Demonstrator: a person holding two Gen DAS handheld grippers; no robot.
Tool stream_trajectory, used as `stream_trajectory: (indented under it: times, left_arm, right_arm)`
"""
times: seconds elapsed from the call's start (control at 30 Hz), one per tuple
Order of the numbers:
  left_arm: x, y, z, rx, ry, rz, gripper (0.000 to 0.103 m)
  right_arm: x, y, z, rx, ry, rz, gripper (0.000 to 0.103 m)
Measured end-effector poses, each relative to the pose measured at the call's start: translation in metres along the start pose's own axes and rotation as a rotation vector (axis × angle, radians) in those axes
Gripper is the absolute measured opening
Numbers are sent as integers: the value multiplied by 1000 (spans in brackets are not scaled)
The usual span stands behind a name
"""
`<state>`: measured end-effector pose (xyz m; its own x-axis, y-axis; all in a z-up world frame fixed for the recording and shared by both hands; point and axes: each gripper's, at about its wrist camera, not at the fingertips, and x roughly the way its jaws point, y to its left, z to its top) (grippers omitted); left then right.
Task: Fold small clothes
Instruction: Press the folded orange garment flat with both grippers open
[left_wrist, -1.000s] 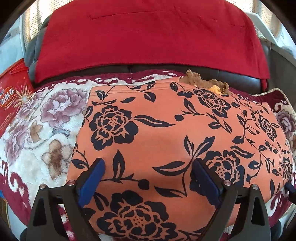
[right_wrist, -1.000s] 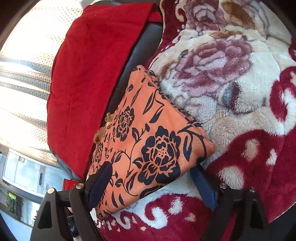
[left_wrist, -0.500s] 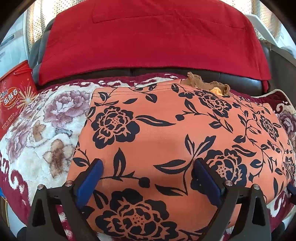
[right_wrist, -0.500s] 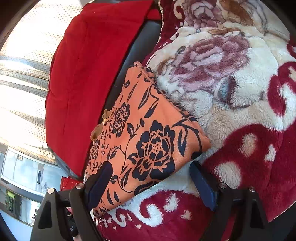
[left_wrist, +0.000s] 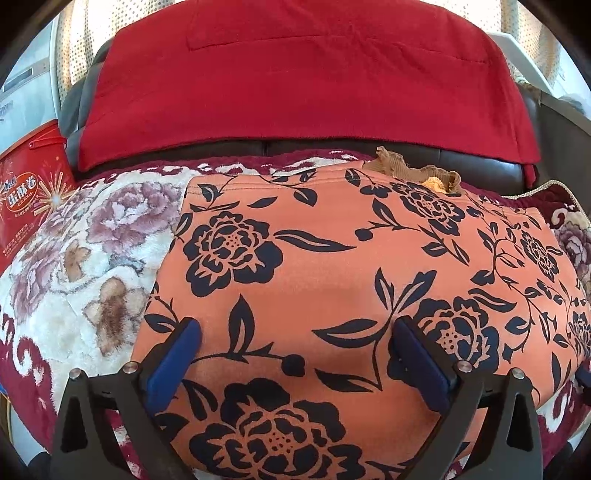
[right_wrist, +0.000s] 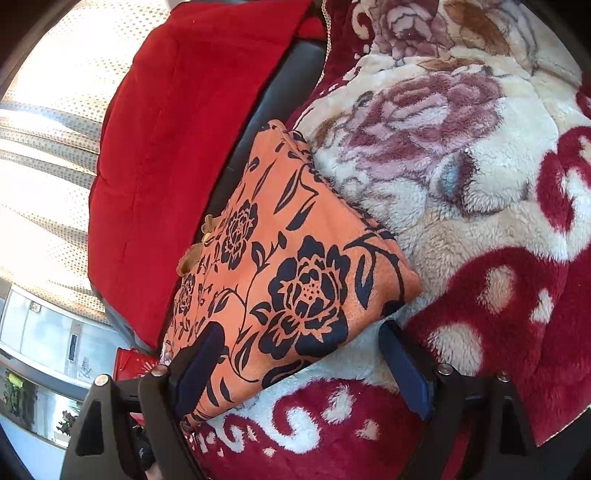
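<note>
**Folded orange garment sits flat, both grippers wide above it**

Lying as a neat rectangle, the orange floral garment (left_wrist: 332, 280) rests on the plush rose-patterned blanket (left_wrist: 74, 258), its far edge close to the dark sofa back, where a tan ruffled scrap (left_wrist: 413, 170) peeks out from under it. The cloth looks soft, light and limp, stacked in a few layers, so the fold will likely slump if lifted by one corner alone. The best hold, by the look of it, is a pinch through all layers at the near edge or at a corner such as the one in the right wrist view (right_wrist: 402, 291).

The left gripper (left_wrist: 295, 362) hovers over the near part of the garment, blue pads spread wide, nothing between them. The right gripper (right_wrist: 303, 365) is wide too, straddling the garment's near corner, gripping nothing.

Behind, a red throw (left_wrist: 295, 74) drapes the sofa back, and a red snack tin (left_wrist: 29, 192) stands off to the left.
</note>
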<state>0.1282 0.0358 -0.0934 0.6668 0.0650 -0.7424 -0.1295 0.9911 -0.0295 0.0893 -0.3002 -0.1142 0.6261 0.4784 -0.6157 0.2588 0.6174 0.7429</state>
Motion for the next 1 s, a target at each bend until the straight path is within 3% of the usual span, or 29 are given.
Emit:
stream_trajectory:
  times: [1.0]
  left_arm:
    - [-3, -3, -9, 16, -93, 4, 103]
  right_arm:
    - [4, -1, 1, -25, 7, 5, 88]
